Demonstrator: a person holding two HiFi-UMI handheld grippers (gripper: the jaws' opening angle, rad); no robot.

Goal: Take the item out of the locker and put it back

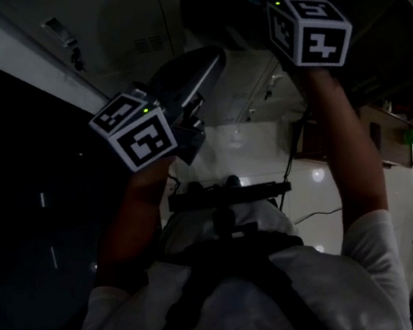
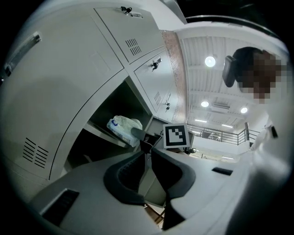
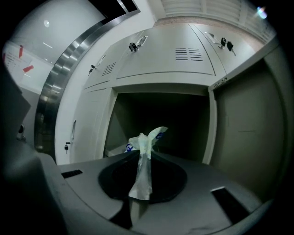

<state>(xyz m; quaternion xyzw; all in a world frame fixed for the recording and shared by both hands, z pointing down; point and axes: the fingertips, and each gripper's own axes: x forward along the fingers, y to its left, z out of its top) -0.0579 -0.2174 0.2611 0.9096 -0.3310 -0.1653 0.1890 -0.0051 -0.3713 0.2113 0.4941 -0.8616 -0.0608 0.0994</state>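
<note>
Pinching the white bag [image 3: 147, 137] tight in the locker [image 3: 158, 88] ahead, the right gripper [image 3: 142, 153] seems set to pull it straight out, while the left gripper [image 2: 148, 148] clamps the door [image 1: 196, 76].

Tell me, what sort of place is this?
Probably a locker area off a large indoor hall: grey metal lockers with vents and keys, one compartment open, and a railed upper walkway under ceiling lights.

Head view steeply down, gripper views share locker [image 3: 158, 88]
</note>
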